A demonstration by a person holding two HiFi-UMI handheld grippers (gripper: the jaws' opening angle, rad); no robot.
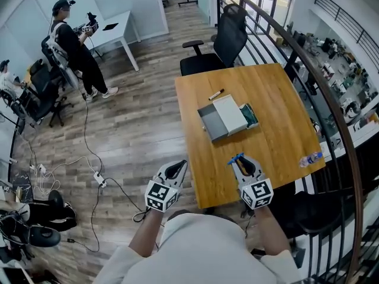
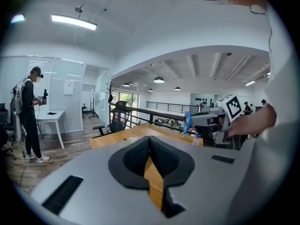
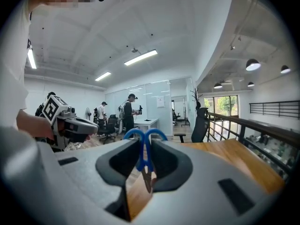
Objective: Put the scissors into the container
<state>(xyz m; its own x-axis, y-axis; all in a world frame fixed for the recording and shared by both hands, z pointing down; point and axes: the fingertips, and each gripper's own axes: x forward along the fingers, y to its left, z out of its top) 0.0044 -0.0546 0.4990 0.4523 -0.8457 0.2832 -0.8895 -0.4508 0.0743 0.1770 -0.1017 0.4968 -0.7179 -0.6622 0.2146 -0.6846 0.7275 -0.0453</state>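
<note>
The scissors (image 1: 236, 157) have blue handles and stand upright between the jaws of my right gripper (image 1: 239, 160), which is shut on them above the near edge of the wooden table (image 1: 278, 123). In the right gripper view the scissors (image 3: 144, 144) show handles up and blades down inside the right gripper (image 3: 144, 149). The container (image 1: 211, 123), a grey open box with a white lid (image 1: 230, 113) lying against it, sits mid-table, well beyond both grippers. My left gripper (image 1: 179, 165) hangs just off the table's left edge; its jaws (image 2: 150, 142) meet with nothing between them.
A marker pen (image 1: 216, 94) lies behind the container and a green item (image 1: 250, 116) is at its right side. A small plastic bottle (image 1: 310, 158) lies near the table's right edge. An office chair (image 1: 222, 40) stands at the far side; a railing (image 1: 331, 105) runs along the right.
</note>
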